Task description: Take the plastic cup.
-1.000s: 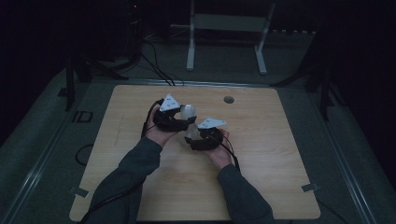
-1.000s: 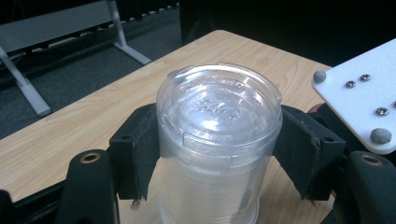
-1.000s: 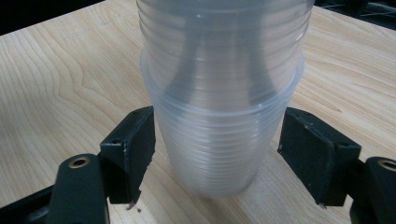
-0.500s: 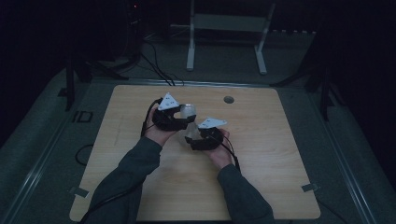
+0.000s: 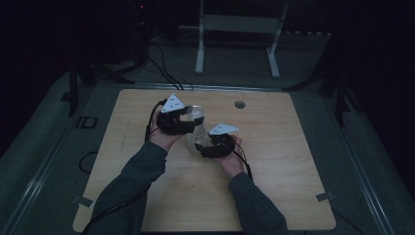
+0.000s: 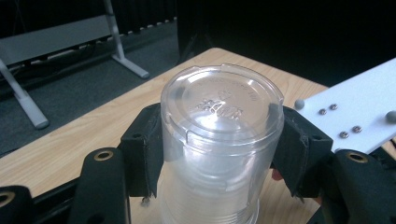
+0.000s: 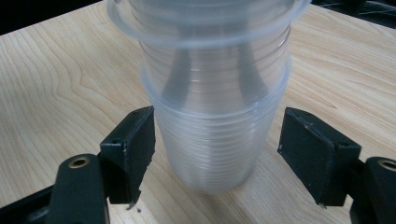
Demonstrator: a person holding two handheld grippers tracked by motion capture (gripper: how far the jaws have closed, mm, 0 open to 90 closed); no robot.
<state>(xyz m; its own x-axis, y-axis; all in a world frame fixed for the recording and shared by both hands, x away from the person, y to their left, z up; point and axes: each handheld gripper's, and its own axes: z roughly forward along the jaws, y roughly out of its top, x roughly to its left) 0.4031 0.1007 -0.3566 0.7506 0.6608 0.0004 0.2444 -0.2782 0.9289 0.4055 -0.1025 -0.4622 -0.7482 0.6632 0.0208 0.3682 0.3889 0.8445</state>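
Since the earlier frame the left gripper [image 5: 188, 121] has just been closing its jaws, and they now clamp the upper cup [image 6: 219, 140] of a nested clear cup stack [image 5: 195, 128]; the hands have barely shifted. The stack is held above the middle of the desk [image 5: 274, 161], between the two grippers. The right gripper [image 7: 217, 154] brackets the lower cups [image 7: 212, 154] with its jaws apart, a gap showing on its right side. This looks like a setup to pull one cup free: one gripper steadying, the other peeling
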